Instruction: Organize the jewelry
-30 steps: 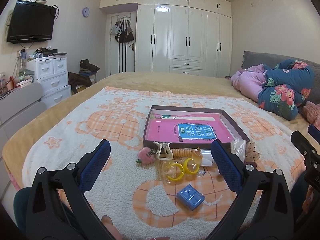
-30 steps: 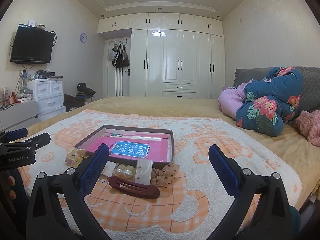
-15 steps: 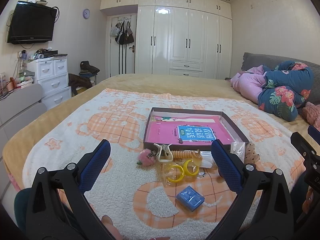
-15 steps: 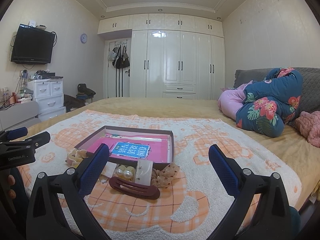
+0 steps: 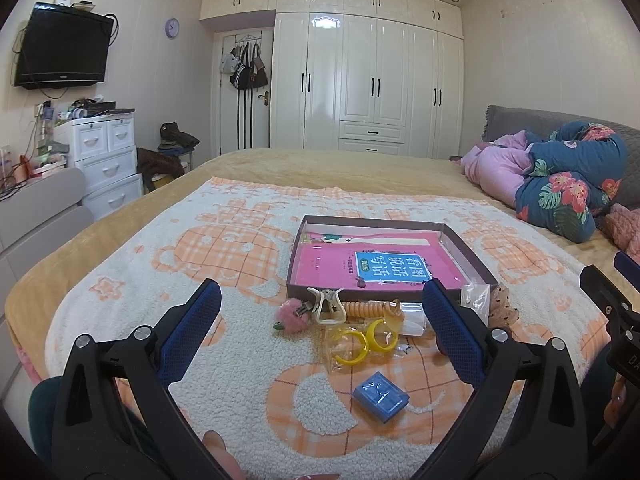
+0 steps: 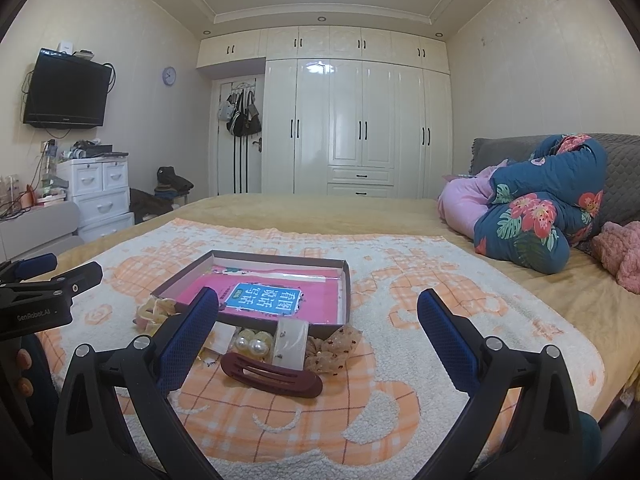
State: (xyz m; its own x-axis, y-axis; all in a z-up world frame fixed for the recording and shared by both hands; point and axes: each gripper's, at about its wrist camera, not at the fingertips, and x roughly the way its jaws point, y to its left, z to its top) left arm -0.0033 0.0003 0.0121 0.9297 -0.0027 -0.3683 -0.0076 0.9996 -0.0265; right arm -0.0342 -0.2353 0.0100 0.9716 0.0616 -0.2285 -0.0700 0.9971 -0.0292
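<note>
Along the near edge of the shallow box, on the fleecy blanket, the loose accessories are strewn in a row, none yet inside. Directly ahead of the right gripper, low between its blue pads, a maroon hair clip is seen, its long axis running roughly crosswise to the fingers, the right end a little nearer. Just behind it lie a pair of pearl earrings, a small clear packet and a dotted fabric scrunchie, all close against the box wall. The right gripper is judged the nearer one to the clip, so a short forward and downward reach would probably be called for.

From the left wrist view, the left gripper is aimed at the other end of the row: yellow hoop earrings in a clear bag, a cream claw clip, a pink pom-pom clip and an amber spiral hair tie. A small blue box lies nearest, apart from the rest.

Both grippers are spread wide and nothing is gripped or touched by either. A pink booklet is lying flat inside the box; whether it fills the whole floor cannot be told.
</note>
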